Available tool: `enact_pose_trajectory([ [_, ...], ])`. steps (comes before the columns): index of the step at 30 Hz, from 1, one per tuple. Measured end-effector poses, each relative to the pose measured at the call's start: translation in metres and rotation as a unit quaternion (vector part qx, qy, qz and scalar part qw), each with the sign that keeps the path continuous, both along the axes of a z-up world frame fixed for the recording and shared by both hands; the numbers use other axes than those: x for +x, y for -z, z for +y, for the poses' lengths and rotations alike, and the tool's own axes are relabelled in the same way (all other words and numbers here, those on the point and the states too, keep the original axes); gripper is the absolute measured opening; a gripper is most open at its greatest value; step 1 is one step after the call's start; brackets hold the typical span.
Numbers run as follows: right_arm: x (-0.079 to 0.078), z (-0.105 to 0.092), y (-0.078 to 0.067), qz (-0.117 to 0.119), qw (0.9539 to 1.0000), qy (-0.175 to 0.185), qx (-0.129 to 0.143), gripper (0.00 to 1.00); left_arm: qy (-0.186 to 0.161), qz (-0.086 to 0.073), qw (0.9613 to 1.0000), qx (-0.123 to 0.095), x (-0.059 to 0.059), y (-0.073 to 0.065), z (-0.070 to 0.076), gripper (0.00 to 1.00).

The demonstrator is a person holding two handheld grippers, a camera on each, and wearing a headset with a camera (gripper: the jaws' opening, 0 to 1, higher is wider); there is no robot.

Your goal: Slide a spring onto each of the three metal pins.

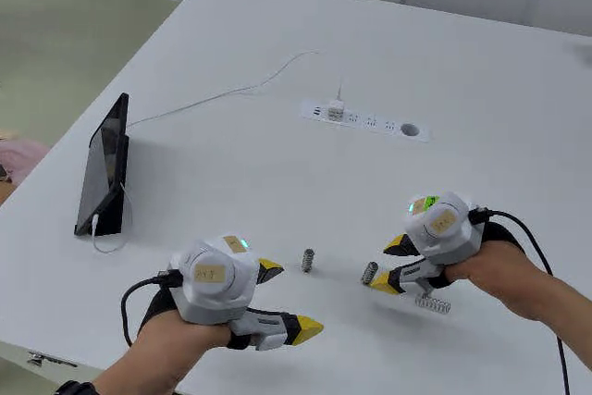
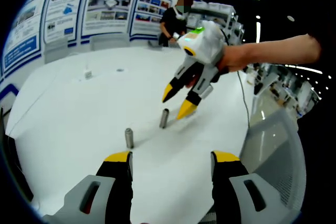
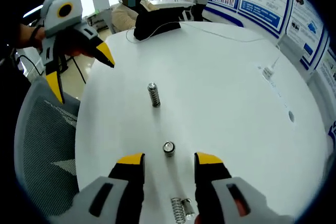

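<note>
The left tongs [image 1: 289, 298] and right tongs [image 1: 388, 265] are both gaping, empty. A loose spring [image 3: 178, 208] is lying on the table [image 1: 277, 164] at the right tongs' six o'clock; a clumsy pinch is risking flicking it away.

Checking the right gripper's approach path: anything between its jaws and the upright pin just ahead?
Nothing visible. The right gripper, jaws open, faces the near pin across bare table. A spring lies flat farther back between the jaws, behind their tips; another pin with a spring stands beyond.
</note>
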State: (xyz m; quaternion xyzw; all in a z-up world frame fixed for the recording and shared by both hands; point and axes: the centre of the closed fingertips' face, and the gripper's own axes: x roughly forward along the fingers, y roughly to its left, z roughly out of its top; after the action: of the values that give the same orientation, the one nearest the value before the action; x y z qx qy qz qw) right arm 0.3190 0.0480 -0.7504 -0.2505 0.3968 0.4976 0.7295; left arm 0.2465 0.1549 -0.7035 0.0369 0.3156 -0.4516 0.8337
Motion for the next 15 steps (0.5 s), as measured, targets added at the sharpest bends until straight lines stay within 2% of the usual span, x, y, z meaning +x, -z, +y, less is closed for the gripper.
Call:
enact_pose_trajectory([
  [6, -0.001, -0.003, -0.007, -0.001, 0.9995, 0.026, 0.018, 0.4, 0.003, -0.001, 1.0, 0.0, -0.003, -0.002, -0.001, 0.61],
  [15, -0.008, -0.005, -0.013, 0.003, 0.9967, 0.066, 0.047, 0.47, -0.006, -0.002, 1.0, -0.005, -0.003, -0.006, 0.001, 0.62],
])
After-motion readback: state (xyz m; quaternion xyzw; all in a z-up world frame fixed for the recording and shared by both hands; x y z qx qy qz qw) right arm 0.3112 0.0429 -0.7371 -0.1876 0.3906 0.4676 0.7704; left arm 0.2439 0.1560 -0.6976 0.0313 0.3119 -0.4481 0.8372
